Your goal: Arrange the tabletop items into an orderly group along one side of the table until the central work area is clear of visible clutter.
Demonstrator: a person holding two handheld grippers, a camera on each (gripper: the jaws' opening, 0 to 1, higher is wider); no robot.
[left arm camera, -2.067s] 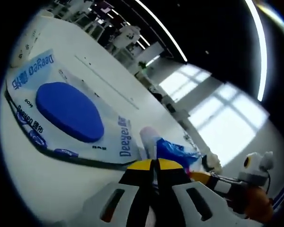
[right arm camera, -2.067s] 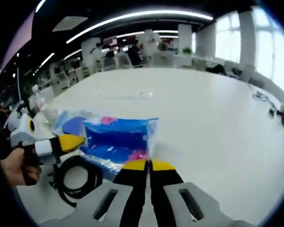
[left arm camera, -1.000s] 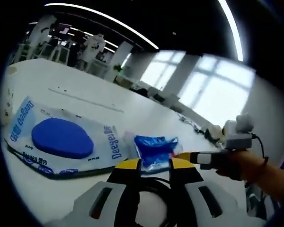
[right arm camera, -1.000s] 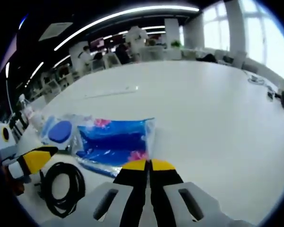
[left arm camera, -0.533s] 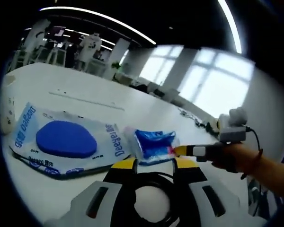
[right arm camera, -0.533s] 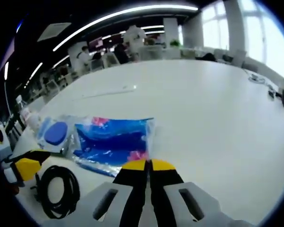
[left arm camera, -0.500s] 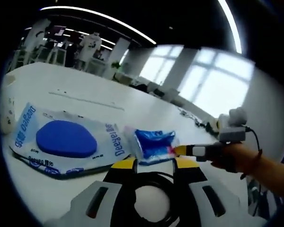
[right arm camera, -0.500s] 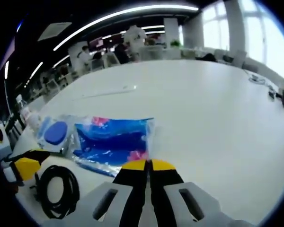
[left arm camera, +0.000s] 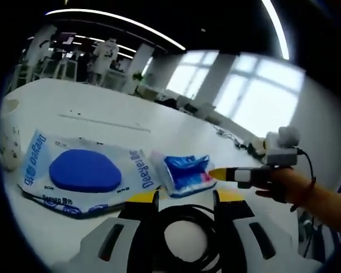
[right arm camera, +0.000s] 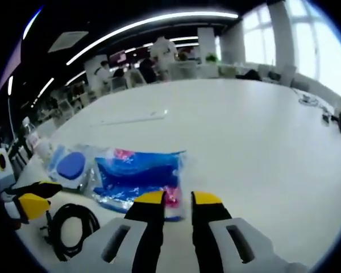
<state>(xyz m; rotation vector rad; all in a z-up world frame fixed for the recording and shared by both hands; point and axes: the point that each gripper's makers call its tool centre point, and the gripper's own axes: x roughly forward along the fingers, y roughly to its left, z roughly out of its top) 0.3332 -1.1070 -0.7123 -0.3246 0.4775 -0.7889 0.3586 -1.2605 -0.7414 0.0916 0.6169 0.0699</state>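
Two open claws flank the grouped items: the left claw (left arm camera: 184,196) straddles the black cable coil (left arm camera: 184,219), while the right claw (right arm camera: 178,198), jaws parted, sits just before the blue packet (right arm camera: 137,175) on the bench (right arm camera: 261,131).

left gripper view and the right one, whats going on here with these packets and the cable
A person with a gripper in each hand is tidying a white table. The left gripper is open, its jaws either side of a coiled black cable. The right gripper is open at the near edge of a small blue packet. That packet lies beside a larger wipes pack with a blue oval lid. All three things sit close together.
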